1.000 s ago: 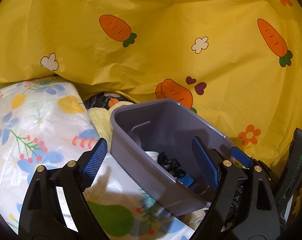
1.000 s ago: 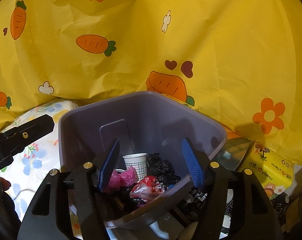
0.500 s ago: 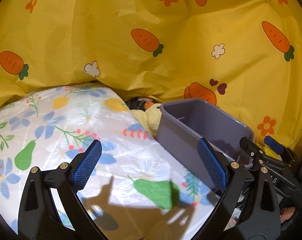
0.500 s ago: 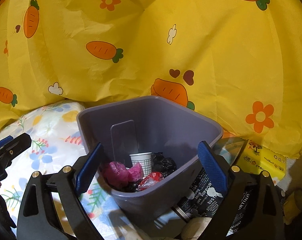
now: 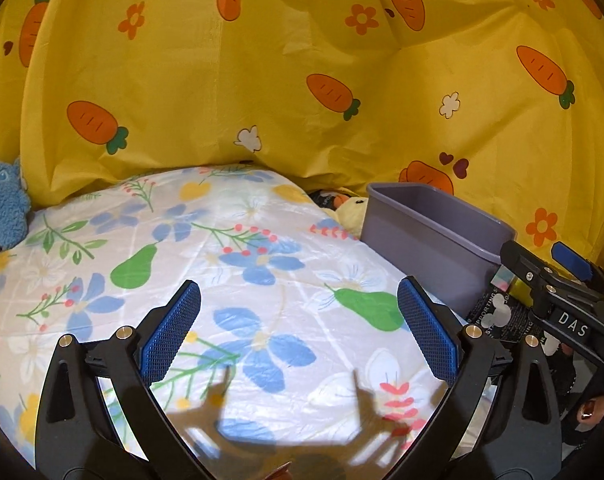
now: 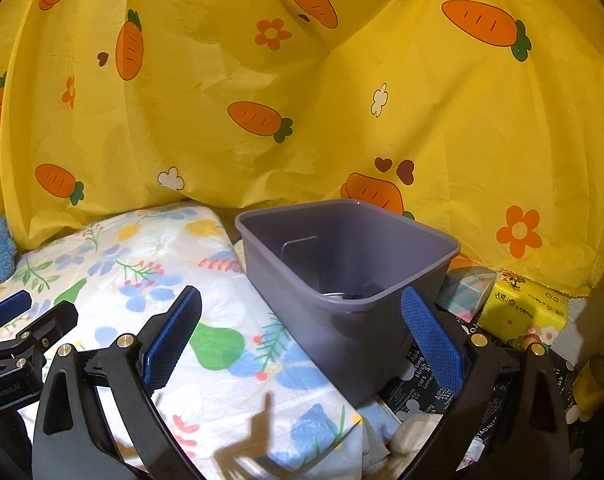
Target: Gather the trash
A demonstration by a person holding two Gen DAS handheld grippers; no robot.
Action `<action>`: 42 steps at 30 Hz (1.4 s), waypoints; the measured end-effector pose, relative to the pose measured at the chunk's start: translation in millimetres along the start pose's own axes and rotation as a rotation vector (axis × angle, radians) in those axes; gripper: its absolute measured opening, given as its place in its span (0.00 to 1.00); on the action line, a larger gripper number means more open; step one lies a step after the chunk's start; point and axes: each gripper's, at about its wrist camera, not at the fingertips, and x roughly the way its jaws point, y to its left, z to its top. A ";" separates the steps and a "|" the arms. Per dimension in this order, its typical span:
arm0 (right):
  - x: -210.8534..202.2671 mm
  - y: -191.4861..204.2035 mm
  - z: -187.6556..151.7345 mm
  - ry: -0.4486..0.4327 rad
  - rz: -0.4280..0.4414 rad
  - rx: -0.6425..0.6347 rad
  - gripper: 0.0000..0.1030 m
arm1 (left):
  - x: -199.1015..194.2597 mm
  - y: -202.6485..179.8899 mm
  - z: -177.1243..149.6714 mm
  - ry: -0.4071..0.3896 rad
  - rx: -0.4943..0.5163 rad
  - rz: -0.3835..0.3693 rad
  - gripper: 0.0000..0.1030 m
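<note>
A: Where do my tools stand?

B: I have both spread wide with nothing between the pads; the left gripper (image 5: 298, 328) hangs over the white flower-and-pear printed sheet (image 5: 242, 280), and the right gripper (image 6: 302, 336) has its right pad in front of the near wall of the grey rectangular plastic bin (image 6: 354, 280); both sets of jaws have just been opening.

A: And the trash?

B: It lies at the bottom of that bin, which sits off the sheet's right edge against the yellow carrot-print cloth (image 6: 342, 100); from here I glimpse only a sliver over the rim.

A: The step in hand?

B: Looking for more, I judge; I should sweep the sheet slowly from its left edge by the blue plush toy (image 5: 2, 208), keeping the jaws wide; I see no loose trash on it.

A: What differs from a second ago?

B: Both views have drawn back and swung left; the bin filled them then, cup and bags plain inside.
</note>
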 end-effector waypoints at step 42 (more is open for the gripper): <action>-55.3 59.5 -34.3 -0.030 0.116 -0.079 0.93 | -77.7 43.7 -50.1 -0.032 -0.072 0.159 0.94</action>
